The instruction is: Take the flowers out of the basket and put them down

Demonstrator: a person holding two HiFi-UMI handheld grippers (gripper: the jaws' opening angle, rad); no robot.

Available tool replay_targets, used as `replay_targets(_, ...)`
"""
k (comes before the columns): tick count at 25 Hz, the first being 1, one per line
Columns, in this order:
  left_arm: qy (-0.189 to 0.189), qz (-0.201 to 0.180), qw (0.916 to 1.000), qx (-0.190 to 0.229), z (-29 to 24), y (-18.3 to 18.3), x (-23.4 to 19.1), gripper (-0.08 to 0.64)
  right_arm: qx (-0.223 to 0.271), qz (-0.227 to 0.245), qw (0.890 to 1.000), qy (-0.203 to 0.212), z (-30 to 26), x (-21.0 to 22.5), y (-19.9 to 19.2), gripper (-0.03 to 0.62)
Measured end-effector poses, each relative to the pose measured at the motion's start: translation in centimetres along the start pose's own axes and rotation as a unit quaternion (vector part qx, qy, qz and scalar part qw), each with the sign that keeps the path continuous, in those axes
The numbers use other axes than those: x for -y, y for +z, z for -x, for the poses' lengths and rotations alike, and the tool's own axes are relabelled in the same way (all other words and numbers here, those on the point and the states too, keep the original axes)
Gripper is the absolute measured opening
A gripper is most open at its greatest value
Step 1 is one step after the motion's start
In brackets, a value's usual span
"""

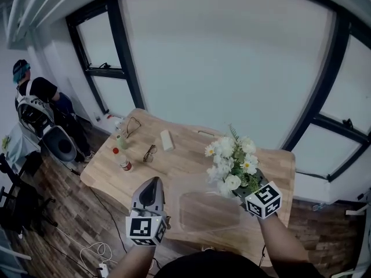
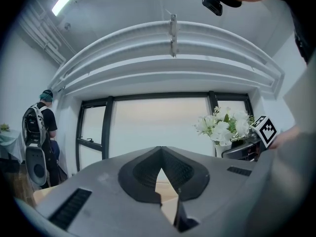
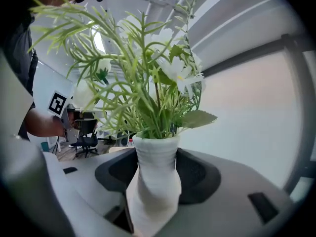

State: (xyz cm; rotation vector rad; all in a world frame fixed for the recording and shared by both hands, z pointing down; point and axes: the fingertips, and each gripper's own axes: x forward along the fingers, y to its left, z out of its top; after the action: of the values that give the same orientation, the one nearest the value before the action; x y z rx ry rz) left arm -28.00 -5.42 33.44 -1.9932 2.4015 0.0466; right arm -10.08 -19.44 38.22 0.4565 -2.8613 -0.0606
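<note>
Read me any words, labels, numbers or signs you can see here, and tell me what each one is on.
No readable words or numbers anywhere.
Left marker cube and right marker cube: black-and-white squares only, no letters.
Red-capped bottle on the table: label too small to read.
Vase: plain white, no print.
</note>
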Motion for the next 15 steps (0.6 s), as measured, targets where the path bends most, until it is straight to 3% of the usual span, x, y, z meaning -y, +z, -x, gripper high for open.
replay_targets(15,-0.041,0.003,0.999,0.019,-2.8,1.6,4.0,0.005,0.003,0.003,0.998,-0.055,5.2,3.7,1.9,0.261)
